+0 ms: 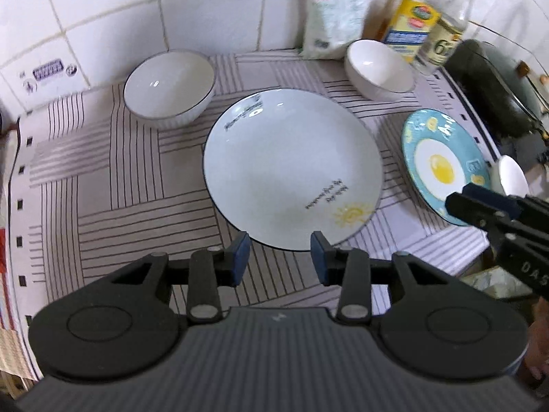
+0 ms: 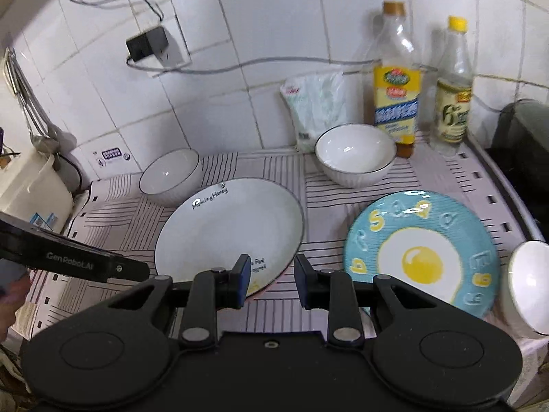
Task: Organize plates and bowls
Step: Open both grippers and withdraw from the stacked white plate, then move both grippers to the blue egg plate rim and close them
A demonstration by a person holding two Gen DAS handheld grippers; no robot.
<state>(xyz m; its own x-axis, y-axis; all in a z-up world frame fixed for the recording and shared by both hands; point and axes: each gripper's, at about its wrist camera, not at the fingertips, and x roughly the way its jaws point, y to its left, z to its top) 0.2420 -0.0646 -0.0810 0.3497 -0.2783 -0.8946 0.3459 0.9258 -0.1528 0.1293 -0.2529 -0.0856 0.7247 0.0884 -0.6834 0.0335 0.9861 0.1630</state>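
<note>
A large white plate [image 1: 291, 168] [image 2: 230, 230] lies in the middle of the striped mat. A blue plate with a fried-egg picture [image 1: 442, 163] [image 2: 422, 254] lies to its right. A white bowl [image 1: 170, 87] [image 2: 170, 175] stands at the back left, a second white bowl [image 1: 377, 68] [image 2: 355, 154] at the back right, and a third white bowl [image 1: 511, 175] [image 2: 530, 288] at the mat's right edge. My left gripper [image 1: 279, 257] is open and empty just before the white plate's near rim. My right gripper [image 2: 271, 279] is open and empty between the two plates' near rims.
Two bottles [image 2: 398, 79] [image 2: 453, 86] and a white bag [image 2: 315, 106] stand against the tiled wall. A dark pan [image 1: 497, 92] sits on the stove at the right. A charger and cable [image 2: 147, 46] hang on the wall. A white appliance [image 2: 31, 185] stands at the left.
</note>
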